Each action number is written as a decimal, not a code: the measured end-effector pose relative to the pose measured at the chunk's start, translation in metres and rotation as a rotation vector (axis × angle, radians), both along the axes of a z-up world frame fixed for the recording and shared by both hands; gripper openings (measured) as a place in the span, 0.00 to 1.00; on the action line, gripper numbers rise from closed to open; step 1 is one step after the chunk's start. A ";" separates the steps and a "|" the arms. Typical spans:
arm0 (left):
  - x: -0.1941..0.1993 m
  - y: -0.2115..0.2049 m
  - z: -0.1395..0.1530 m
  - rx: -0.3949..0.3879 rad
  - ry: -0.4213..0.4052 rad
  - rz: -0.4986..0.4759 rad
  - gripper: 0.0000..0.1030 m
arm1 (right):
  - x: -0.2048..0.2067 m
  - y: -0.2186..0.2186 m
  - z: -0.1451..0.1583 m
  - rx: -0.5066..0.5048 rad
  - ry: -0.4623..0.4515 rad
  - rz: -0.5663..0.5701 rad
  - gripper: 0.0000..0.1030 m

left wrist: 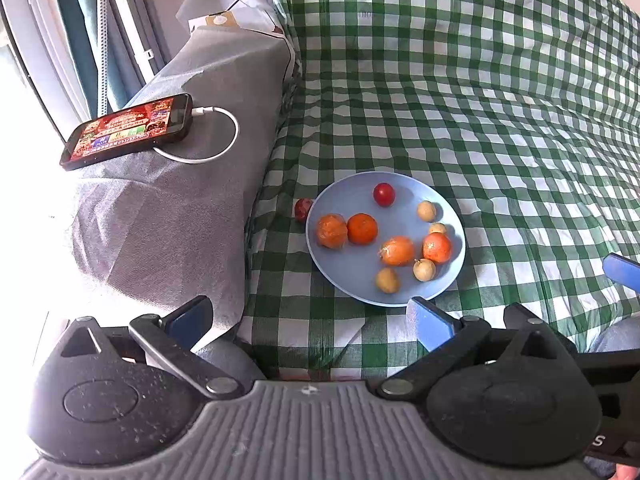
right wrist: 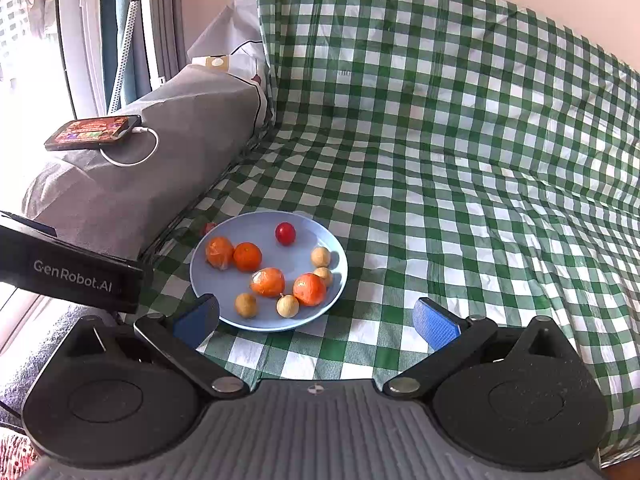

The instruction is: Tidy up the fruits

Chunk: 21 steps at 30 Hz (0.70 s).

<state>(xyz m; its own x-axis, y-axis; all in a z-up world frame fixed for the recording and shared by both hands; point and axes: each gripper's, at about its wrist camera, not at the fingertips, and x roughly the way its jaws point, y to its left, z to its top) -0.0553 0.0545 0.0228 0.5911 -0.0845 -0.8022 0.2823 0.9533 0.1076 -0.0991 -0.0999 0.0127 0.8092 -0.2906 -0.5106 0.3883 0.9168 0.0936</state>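
— Both claws sit nearest the lens. How do they stand?

— Left claw (left wrist: 310, 318) has its blue fingers spread wide with nothing between them; right claw (right wrist: 316, 320) is the same, wide apart and empty. Each hovers just short of the near rim of the blue plate (left wrist: 452, 216).

— And the fruit?

— On the plate lie four oranges: two touching at the left (left wrist: 347, 230), two more toward the right, one of them (left wrist: 397, 251) looking wrapped in clear film. Four small tan round fruits sit among them, the nearest (left wrist: 387, 280) close to the front rim. One red fruit (left wrist: 384, 194) rests alone at the far side.

— Anything off the plate?

— Yes, a darker red fruit (left wrist: 303, 209) lies on the green checked cloth (left wrist: 500, 120), just beside the plate's left edge. From the right wrist view it is mostly hidden behind the rim.

— Further out?

— Left of the plate rises a grey padded armrest (left wrist: 192, 216), with a phone (left wrist: 128, 130) on top, screen lit, a white cable (left wrist: 224, 140) plugged into it.
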 end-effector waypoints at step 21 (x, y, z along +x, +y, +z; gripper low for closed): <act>0.001 -0.001 -0.001 0.017 -0.005 -0.006 1.00 | 0.001 0.001 0.000 -0.002 0.003 0.008 0.99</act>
<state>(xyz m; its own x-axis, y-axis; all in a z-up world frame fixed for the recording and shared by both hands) -0.0546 0.0536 0.0222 0.5947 -0.0742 -0.8005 0.2871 0.9497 0.1253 -0.0984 -0.0991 0.0122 0.8100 -0.2847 -0.5126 0.3810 0.9201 0.0909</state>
